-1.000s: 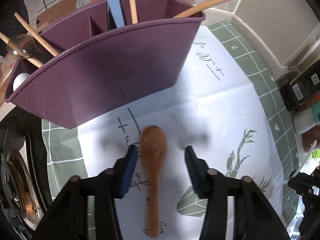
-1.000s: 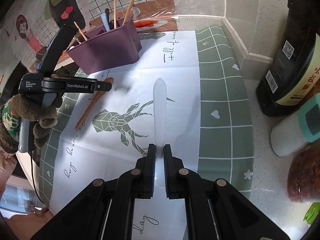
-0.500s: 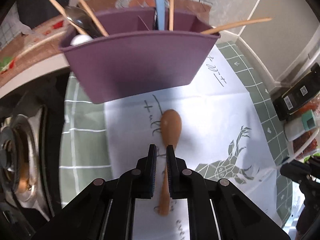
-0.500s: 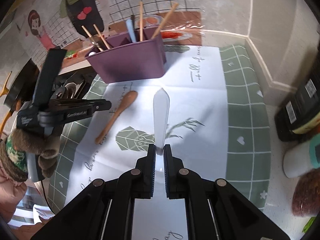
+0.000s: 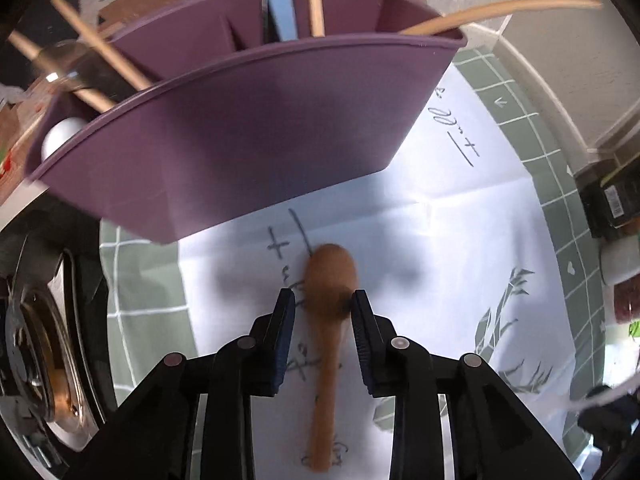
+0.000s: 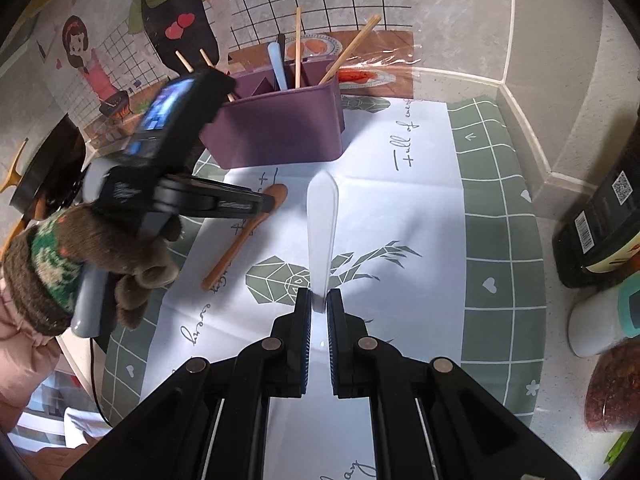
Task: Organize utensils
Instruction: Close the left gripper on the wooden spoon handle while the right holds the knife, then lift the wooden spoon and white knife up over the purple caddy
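Note:
A brown wooden spoon [image 5: 326,320] lies on the white mat, bowl toward the purple utensil holder [image 5: 240,128]. My left gripper [image 5: 323,300] is open, its fingers either side of the spoon's neck just behind the bowl. In the right wrist view the spoon [image 6: 244,236] lies in front of the holder [image 6: 280,128], with the left gripper [image 6: 256,204] over its bowl. My right gripper [image 6: 319,300] is shut on a translucent white plastic knife [image 6: 322,224], held above the mat with the blade pointing at the holder.
The holder carries chopsticks, a blue utensil [image 6: 277,64] and a metal spoon [image 5: 64,68]. A stove burner [image 5: 36,360] lies left of the mat. A dark sauce bottle [image 6: 600,216], a white jar [image 6: 604,320] and a jar of red flakes [image 6: 616,392] stand at the right.
My left gripper was open, shut half a second ago, and is open again around the spoon, nearer the holder. My right gripper lifted the knife and carried it toward the holder.

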The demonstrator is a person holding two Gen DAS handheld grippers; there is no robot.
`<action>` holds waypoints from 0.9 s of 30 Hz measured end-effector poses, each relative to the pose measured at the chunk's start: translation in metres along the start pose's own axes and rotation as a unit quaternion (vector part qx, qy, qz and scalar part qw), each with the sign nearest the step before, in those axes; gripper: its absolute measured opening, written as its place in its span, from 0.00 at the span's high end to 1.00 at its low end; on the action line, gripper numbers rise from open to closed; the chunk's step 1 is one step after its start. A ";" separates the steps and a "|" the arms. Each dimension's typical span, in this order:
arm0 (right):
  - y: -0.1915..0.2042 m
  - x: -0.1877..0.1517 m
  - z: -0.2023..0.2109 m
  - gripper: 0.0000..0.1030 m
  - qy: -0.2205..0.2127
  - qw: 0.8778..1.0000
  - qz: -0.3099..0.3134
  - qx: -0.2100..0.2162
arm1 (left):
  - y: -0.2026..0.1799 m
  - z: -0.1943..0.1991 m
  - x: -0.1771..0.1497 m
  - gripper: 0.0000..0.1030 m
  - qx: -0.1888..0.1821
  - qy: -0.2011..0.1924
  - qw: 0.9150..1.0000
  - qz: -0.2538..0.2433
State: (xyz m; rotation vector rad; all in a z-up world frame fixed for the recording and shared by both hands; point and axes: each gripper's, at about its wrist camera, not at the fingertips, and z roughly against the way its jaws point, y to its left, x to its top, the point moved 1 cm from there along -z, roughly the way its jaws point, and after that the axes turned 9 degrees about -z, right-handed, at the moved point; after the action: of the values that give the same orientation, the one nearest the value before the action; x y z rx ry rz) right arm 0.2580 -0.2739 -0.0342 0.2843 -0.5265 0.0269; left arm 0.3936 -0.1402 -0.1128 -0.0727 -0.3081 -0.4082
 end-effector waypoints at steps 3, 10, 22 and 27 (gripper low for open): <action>-0.003 0.002 0.001 0.93 -0.003 1.000 -0.005 0.001 | -0.002 -0.007 0.007 0.70 0.012 0.010 1.000 -0.005; -0.006 0.008 -0.002 0.93 -0.004 1.000 -0.014 0.014 | 0.006 0.003 -0.002 0.71 -0.002 -0.031 1.000 0.006; 0.016 0.007 -0.010 0.93 0.002 0.999 0.000 0.041 | 0.037 0.110 -0.116 0.71 -0.038 -0.190 0.976 0.101; 0.032 0.006 -0.008 0.93 -0.005 0.999 0.019 0.042 | 0.041 0.137 -0.130 0.72 -0.030 -0.223 0.968 0.108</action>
State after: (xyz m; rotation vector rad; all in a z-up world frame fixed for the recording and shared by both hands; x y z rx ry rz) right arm 0.2643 -0.2418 -0.0289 0.3570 -0.5417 0.0843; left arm 0.2583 -0.0356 -0.0229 -0.2576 -0.7250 -0.1802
